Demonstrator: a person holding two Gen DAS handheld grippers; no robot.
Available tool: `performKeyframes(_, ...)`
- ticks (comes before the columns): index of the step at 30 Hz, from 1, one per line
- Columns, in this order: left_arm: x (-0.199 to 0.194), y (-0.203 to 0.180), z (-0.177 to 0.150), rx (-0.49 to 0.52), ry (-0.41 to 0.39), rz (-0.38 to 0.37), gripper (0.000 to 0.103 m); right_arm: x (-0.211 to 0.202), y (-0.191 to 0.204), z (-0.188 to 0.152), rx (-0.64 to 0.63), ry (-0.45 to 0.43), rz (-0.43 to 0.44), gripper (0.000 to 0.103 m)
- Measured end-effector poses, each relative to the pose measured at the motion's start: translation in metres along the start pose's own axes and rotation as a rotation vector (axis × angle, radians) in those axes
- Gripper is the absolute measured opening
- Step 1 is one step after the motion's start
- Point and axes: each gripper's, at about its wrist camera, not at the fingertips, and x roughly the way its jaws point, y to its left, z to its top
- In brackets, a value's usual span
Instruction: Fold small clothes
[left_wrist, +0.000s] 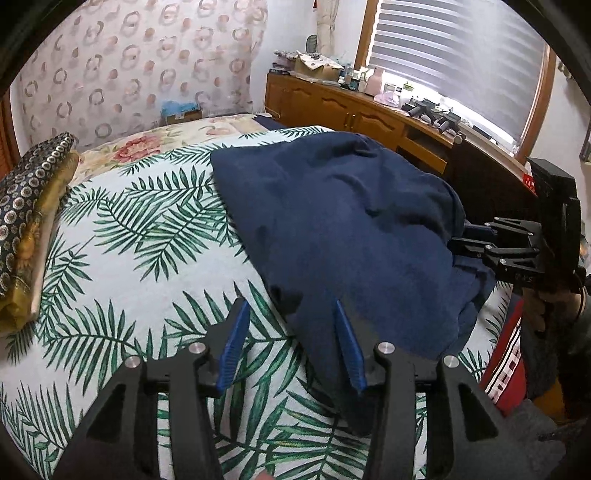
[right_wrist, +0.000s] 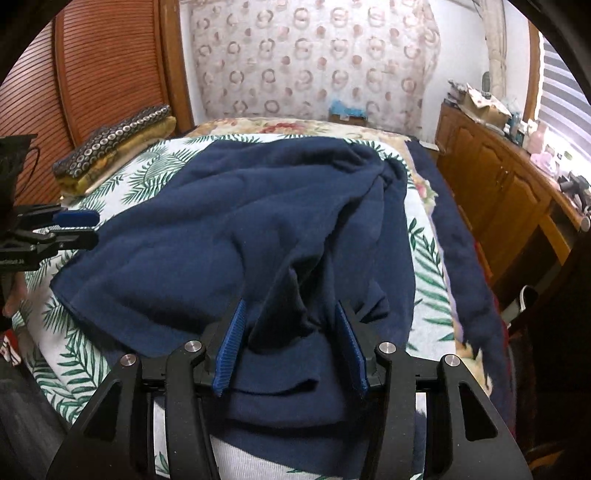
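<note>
A navy garment (right_wrist: 236, 229) lay rumpled on the leaf-print bedspread (left_wrist: 122, 236), filling the centre of both views. The left tool (left_wrist: 288, 314) stood partly open over the garment's lower corner, gripping nothing. The right tool (right_wrist: 290, 314) was partly open with bunched cloth between its fingers; whether they pinched it I could not tell. A cardboard box (left_wrist: 183, 115) at the upper left held something blue.

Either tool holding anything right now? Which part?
Left tool: nothing, open over the bedspread. Right tool straddles a bunched fold at the near edge of the navy garment; a firm pinch cannot be told.
</note>
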Motion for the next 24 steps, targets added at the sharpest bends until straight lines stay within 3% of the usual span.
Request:
performKeyframes(6,0.000,0.001,-0.007,-0.018,0.012,-0.024,0.046,-0.012,-0.005,-0.006,0.002,-0.035,-0.003,0.004)
performKeyframes(11,-0.003,0.000,-0.010,-0.020,0.013,-0.042,0.046,-0.047,-0.015,-0.004,0.032,-0.105,-0.009,0.000)
performKeyframes(15,-0.005,-0.003,-0.013,-0.026,0.015,-0.056,0.046,-0.067,-0.020,-0.004,0.040,-0.105,-0.030,0.000)
performKeyframes(19,0.001,-0.004,-0.019,-0.043,0.036,-0.075,0.046,-0.061,-0.025,-0.011,0.053,-0.076,-0.069,0.000)
performKeyframes(24,-0.004,-0.005,-0.021,-0.041,0.021,-0.093,0.044,-0.055,-0.031,-0.016,0.087,-0.076,-0.053,0.000)
